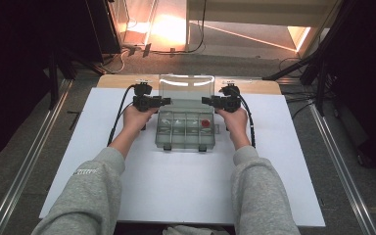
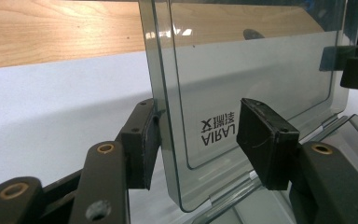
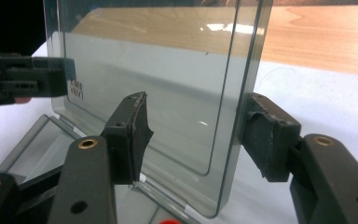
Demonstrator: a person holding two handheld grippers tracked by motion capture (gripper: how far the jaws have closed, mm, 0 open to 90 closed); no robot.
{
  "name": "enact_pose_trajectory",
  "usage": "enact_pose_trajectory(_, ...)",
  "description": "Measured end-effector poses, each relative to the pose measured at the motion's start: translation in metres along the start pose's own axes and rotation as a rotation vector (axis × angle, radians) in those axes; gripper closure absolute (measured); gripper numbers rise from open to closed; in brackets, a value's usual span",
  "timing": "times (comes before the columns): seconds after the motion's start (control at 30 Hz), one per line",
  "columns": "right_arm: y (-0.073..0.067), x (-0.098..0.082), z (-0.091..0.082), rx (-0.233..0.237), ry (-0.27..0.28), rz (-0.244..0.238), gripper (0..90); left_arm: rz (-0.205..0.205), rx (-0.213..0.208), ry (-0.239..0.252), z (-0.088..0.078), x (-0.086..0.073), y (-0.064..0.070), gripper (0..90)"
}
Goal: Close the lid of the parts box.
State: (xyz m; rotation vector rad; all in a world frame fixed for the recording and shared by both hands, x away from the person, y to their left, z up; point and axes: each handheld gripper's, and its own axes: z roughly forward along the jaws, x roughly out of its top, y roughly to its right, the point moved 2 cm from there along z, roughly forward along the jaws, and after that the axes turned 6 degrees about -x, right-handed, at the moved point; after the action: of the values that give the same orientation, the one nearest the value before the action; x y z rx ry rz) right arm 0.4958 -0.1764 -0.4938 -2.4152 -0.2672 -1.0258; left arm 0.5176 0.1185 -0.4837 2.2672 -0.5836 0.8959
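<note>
The organizer box [image 1: 185, 129], clear plastic with small compartments, sits at the middle of the white table [image 1: 186, 191], its lid [image 1: 186, 89] standing upright at the back. A red piece [image 1: 205, 123] lies in one right-hand compartment. I have my left gripper [image 1: 162, 102] at the lid's left edge and my right gripper [image 1: 209, 101] at its right edge. In the left gripper view the lid's edge [image 2: 165, 116] runs between my jaws: the outer pad touches or nearly touches it, the inner pad stands clear, so this gripper is open. In the right gripper view the edge [image 3: 233, 116] also sits between spread jaws with a gap on the inner side, so that one is open too.

With neither gripper clamping, I judge the lid could swing down by itself and slam onto the base, or catch a jaw on its way. If I push unevenly, the light box may slide or twist on the smooth table and jolt the red piece out of its compartment.
</note>
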Motion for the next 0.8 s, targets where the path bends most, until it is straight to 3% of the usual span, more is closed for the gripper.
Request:
enact_pose_trajectory(0.43,-0.002,0.007,-0.010,0.014,0.014,-0.033,44.5,0.010,-0.015,0.014,-0.007,0.005,0.003,47.7)
enact_pose_trajectory(0.8,-0.006,0.007,-0.023,0.026,0.039,-0.047,44.5,0.058,-0.015,0.005,-0.012,0.007,0.010,47.7)
